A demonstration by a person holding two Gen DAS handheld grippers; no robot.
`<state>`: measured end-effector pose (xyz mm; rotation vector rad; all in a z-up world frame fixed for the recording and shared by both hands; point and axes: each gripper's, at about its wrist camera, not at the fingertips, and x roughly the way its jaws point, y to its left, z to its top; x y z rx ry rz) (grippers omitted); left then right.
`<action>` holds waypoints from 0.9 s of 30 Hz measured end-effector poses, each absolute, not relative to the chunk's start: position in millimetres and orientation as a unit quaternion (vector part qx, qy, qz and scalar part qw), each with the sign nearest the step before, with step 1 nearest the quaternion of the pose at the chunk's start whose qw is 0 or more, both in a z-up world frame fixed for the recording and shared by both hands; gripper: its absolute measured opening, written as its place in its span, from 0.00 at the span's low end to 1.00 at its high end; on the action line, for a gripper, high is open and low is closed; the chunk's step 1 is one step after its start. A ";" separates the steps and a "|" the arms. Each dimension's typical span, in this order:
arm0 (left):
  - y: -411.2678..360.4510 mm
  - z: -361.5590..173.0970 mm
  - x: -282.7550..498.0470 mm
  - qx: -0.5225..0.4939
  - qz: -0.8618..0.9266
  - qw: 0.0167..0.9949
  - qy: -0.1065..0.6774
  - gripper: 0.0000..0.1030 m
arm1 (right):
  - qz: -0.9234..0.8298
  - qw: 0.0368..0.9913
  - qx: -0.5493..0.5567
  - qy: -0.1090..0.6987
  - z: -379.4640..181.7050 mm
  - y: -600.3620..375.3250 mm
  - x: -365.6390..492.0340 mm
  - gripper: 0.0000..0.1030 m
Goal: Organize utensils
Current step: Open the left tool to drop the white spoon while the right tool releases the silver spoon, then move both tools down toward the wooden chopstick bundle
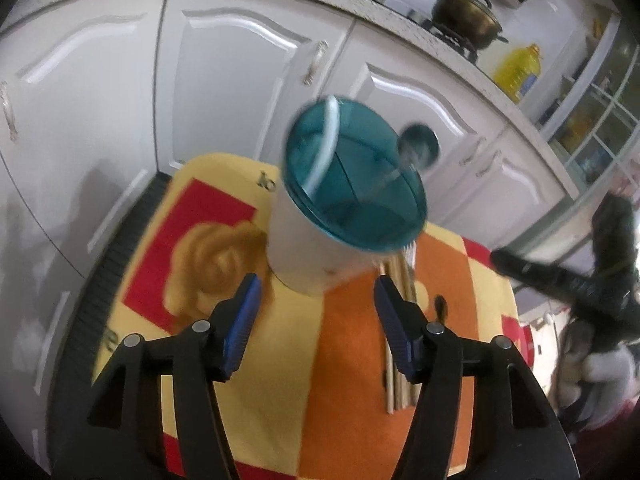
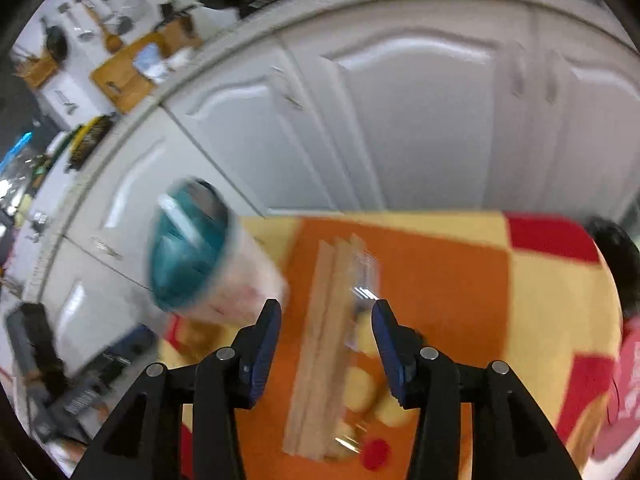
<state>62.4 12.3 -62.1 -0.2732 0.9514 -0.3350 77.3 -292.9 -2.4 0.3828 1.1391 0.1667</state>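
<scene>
While the utensil holder point(image 1: 340, 208) already has a ladle point(image 1: 418, 146) and a white utensil standing in it, I judge the task partly done: the chopsticks point(image 2: 324, 344) lie on the mat point(image 1: 352, 360), and both my left gripper point(image 1: 316, 300) and right gripper point(image 2: 325, 320) gape empty.

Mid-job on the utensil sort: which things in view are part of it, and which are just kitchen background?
Job:
- utensil holder, white with teal divided top
- ladle standing in it
- bundle of wooden chopsticks on the cloth
- left gripper and right gripper, both open

Background:
- patterned cloth
- cabinets
- pot
- oil bottle
</scene>
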 end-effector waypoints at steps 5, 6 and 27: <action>-7.0 -76.0 54.3 -0.125 -0.170 0.852 0.479 0.65 | 0.052 0.804 0.196 0.559 -42.6 -313.7 48.4 0.44; -10.0 -77.8 53.0 -0.123 -0.171 0.851 0.482 0.66 | 0.050 0.803 0.198 0.560 -47.1 -315.4 44.9 0.44; -46.0 -98.0 37.4 -0.014 -0.128 0.859 0.496 0.65 | 0.081 0.805 0.196 0.555 -50.1 -296.6 32.0 0.44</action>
